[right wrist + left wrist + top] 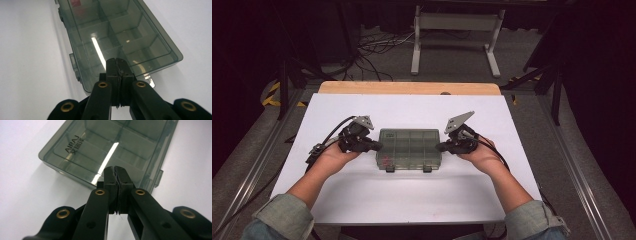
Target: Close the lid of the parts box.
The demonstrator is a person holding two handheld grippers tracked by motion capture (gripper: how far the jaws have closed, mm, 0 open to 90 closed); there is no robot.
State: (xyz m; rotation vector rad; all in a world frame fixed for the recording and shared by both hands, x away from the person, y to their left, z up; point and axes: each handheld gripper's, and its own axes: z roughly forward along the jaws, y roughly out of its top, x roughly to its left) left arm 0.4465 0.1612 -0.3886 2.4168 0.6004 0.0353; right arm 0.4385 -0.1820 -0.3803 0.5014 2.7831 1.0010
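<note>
A smoky-grey clear plastic organiser box [409,149] lies closed on the white table, its two latches facing the person. The lid bears the word AIRAJ and shows divided compartments [105,147]. Something small and red lies in one compartment [75,3]. My left gripper [376,145] is shut with its tips at the box's left end [115,171]. My right gripper [441,147] is shut with its tips at the box's right end [116,63]. Nothing is held between either pair of jaws.
The white tabletop [362,200] has bare room in front of and behind the box. A wooden strip [409,88] runs along the far edge. Beyond stand a white frame [457,35] and loose cables [372,50] on the floor.
</note>
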